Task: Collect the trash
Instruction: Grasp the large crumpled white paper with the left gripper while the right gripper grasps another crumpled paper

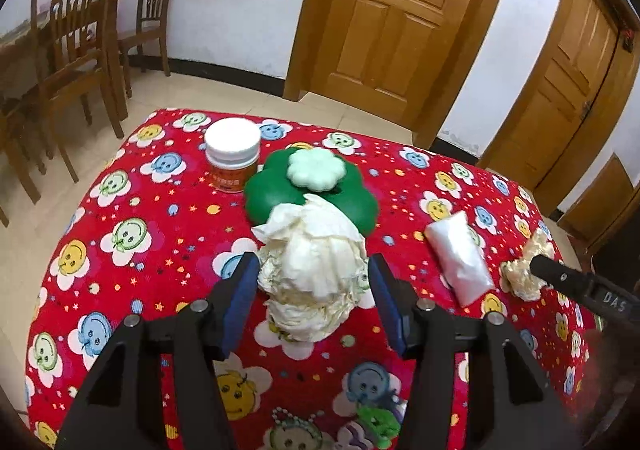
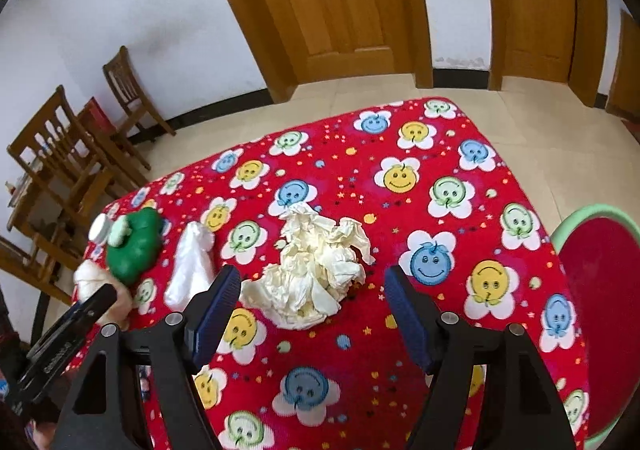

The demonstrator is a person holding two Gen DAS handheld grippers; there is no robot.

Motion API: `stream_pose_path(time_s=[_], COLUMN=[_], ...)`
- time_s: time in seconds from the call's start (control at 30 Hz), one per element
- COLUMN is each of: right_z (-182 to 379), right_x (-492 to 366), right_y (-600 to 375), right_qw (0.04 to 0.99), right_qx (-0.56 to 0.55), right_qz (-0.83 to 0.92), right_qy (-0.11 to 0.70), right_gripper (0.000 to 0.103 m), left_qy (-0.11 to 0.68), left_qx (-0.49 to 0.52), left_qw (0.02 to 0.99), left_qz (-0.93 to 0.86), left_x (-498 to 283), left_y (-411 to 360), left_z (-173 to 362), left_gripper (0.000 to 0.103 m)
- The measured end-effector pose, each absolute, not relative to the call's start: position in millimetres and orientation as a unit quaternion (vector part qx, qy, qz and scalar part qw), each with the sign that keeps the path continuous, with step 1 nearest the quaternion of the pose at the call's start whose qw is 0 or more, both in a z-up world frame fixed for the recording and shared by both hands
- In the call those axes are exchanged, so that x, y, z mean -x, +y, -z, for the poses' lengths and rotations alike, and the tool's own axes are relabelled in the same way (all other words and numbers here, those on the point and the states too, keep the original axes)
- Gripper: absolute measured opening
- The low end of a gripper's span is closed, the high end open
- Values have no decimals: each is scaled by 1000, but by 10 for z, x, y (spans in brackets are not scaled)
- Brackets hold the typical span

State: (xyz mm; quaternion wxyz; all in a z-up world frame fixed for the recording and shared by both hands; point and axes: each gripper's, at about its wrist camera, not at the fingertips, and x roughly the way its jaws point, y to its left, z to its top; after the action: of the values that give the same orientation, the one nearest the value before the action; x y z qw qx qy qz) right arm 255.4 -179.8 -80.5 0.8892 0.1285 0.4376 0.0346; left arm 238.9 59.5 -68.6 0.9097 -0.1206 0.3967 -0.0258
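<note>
Home dining room: wooden chairs (image 1: pixel 76 50), panelled doors (image 1: pixel 396 10).

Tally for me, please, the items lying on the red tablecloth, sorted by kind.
Crumpled tissue wads: 2
Clear plastic bag: 1
White-lidded jar: 1
Green flower-shaped item: 1
Bead-chain charm: 1
Total: 6
</note>
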Motion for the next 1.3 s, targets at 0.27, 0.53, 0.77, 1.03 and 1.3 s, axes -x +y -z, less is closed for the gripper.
stream_pose_path(time_s=[0.27,0.53,0.77,1.03,1.3], right_z=[987,1013,1009,933,732], right_x=[-2639,-2602,-2582,-2458,-2156], right_y=[-1775,-1724,-1775,-1775,-1869], right_qw=[889,901,897,896,899], right_qx=[-141,-118,-139,-145,-157], right_qz=[-21,-6,-30,-49,-64], right_qy=[434,417,419,417,405], right_gripper=[75,62,33,30,30], left_qy=[413,411,405,398,390], left_qx=[169,168,161,162,165], left_qw=[895,896,900,902,904], left_qz=[23,21,25,39,62], left_x=[-2443,-2436,-2401,-2300,-2096], left_y=[802,791,763,706,579], left_z=[804,819,782,622,375], left_gripper=[56,55,46,46,46])
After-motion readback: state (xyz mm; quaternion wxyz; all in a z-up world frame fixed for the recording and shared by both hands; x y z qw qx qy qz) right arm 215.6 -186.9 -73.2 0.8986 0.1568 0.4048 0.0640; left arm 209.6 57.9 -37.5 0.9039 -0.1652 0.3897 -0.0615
